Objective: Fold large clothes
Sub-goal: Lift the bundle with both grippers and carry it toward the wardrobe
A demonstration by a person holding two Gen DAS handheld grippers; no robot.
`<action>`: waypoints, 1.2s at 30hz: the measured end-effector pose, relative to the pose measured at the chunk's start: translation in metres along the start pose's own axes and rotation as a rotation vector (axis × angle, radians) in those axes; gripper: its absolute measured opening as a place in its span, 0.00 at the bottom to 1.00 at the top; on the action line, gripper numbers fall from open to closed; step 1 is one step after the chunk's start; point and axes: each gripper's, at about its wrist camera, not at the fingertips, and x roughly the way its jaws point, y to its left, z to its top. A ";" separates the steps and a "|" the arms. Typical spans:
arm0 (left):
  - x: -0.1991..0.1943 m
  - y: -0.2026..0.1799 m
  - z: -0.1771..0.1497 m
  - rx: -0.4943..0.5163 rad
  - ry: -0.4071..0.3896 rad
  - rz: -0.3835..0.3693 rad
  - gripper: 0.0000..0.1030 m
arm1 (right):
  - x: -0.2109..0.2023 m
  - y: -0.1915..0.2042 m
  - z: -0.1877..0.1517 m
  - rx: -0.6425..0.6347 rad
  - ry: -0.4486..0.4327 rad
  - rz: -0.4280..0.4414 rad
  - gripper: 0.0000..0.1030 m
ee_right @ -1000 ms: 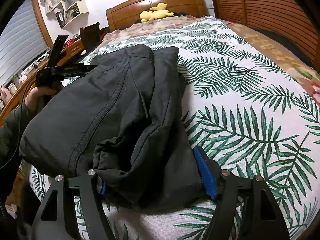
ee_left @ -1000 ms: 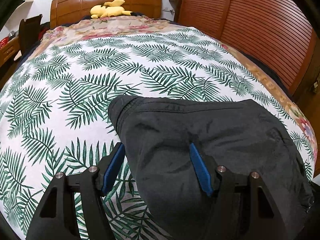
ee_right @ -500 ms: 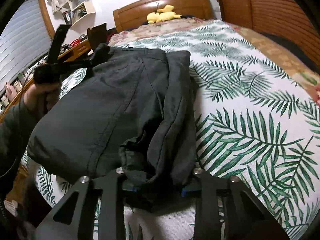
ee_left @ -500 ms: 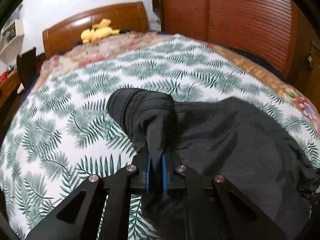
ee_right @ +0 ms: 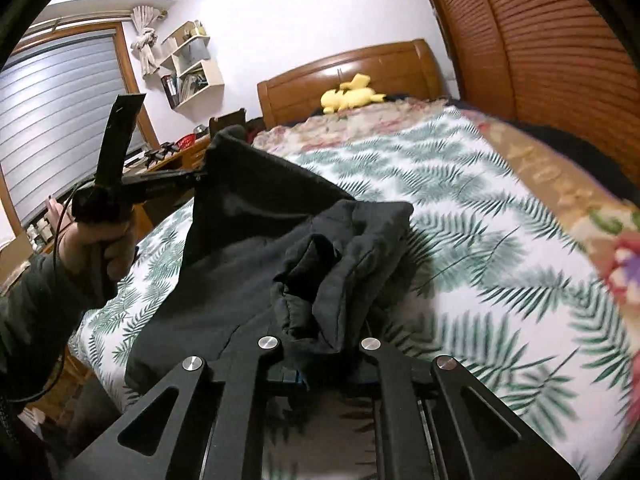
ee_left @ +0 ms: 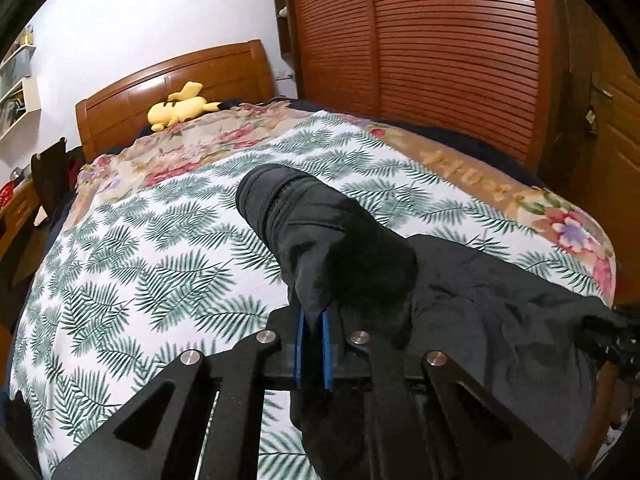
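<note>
On the bed with the white, green-fern-print cover (ee_left: 132, 280), at its near edge, lies the large black fabric garment (ee_right: 248, 280). The left gripper (ee_left: 311, 320) is clamped tight on one gathered corner, raised clear of the cover. The right gripper (ee_right: 304, 376) is pinched shut on the opposite bunched edge. Farther back, a yellow plush toy (ee_left: 178, 110) rests against the wooden headboard (ee_left: 160, 84).

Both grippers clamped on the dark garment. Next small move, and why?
Probably lift both ends higher and draw them apart. The left gripper and right gripper each pinch bunched cloth, while the garment sags crumpled onto the bed, too rumpled for a clean fold.
</note>
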 end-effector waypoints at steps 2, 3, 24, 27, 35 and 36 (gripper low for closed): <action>0.001 -0.009 0.005 -0.007 -0.004 -0.014 0.07 | -0.008 -0.011 0.003 -0.004 -0.010 -0.019 0.10; 0.002 -0.014 0.008 -0.008 -0.005 -0.020 0.07 | -0.013 -0.019 0.006 -0.009 -0.019 -0.035 0.10; 0.057 -0.245 0.124 0.098 -0.117 -0.321 0.07 | -0.160 -0.168 0.055 -0.054 -0.167 -0.624 0.09; 0.070 -0.276 0.124 0.145 -0.105 -0.345 0.07 | -0.168 -0.173 0.043 -0.018 -0.136 -0.683 0.09; 0.093 -0.276 0.115 0.146 -0.048 -0.313 0.08 | -0.170 -0.190 0.022 0.119 -0.053 -0.713 0.26; 0.095 -0.273 0.114 0.133 -0.030 -0.315 0.08 | -0.174 -0.194 0.024 0.131 -0.046 -0.708 0.28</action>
